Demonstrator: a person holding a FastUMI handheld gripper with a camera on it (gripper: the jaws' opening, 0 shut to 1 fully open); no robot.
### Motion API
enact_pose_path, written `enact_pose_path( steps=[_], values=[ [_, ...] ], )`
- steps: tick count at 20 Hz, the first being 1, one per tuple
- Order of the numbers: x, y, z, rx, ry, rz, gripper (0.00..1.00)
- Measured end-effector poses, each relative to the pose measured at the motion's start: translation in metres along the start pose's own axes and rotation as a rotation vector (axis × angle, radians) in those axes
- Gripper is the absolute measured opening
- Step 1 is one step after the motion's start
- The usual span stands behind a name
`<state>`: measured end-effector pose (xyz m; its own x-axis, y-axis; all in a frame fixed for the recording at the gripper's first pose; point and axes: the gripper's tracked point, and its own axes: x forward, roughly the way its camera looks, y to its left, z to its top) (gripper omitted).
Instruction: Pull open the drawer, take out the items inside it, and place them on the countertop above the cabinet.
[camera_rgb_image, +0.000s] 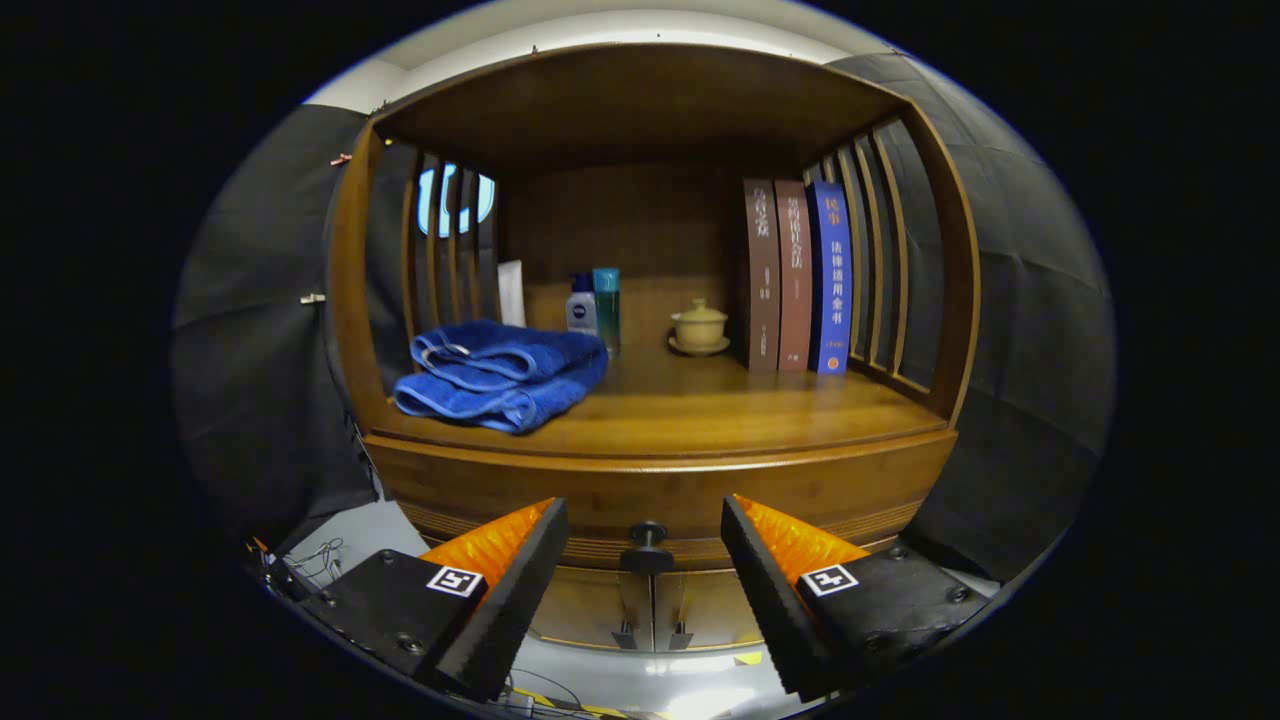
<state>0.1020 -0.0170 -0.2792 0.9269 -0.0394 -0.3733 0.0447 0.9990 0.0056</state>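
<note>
A brown wooden cabinet stands ahead of me. Its drawer front (660, 500) is closed, with a dark round knob (647, 545) in the middle. My gripper (645, 525) is open, its two black fingers with orange backs standing wide either side of the knob and not touching it. The knob lies between the fingertips (548, 530), slightly beyond them. Above the drawer runs the wooden countertop (740, 405). The inside of the drawer is hidden.
On the countertop lie a folded blue towel (500, 375), two small bottles (593, 305), a yellow lidded cup on a saucer (699, 327) and three upright books (797, 277). Slatted side walls enclose the shelf. Two lower cabinet doors (652, 605) sit under the drawer.
</note>
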Motion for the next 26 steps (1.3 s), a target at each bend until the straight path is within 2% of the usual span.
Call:
enact_pose_path(
  steps=[5,7,11,12,16,17,19,26],
  values=[
    [0.032,-0.001,-0.037,0.012,0.094,-0.021,0.96],
    [0.044,-0.001,-0.047,0.015,0.127,-0.02,0.89],
    [0.055,0.004,-0.064,0.005,0.183,-0.025,0.59],
    [0.063,-0.002,-0.066,0.0,0.189,-0.036,0.59],
    [0.054,-0.001,-0.064,0.007,0.184,-0.039,0.41],
    [0.055,-0.002,-0.066,0.005,0.191,-0.041,0.41],
    [0.056,-0.002,-0.066,0.009,0.192,-0.045,0.3],
    [0.046,0.0,-0.069,0.008,0.232,-0.037,0.3]
  ],
)
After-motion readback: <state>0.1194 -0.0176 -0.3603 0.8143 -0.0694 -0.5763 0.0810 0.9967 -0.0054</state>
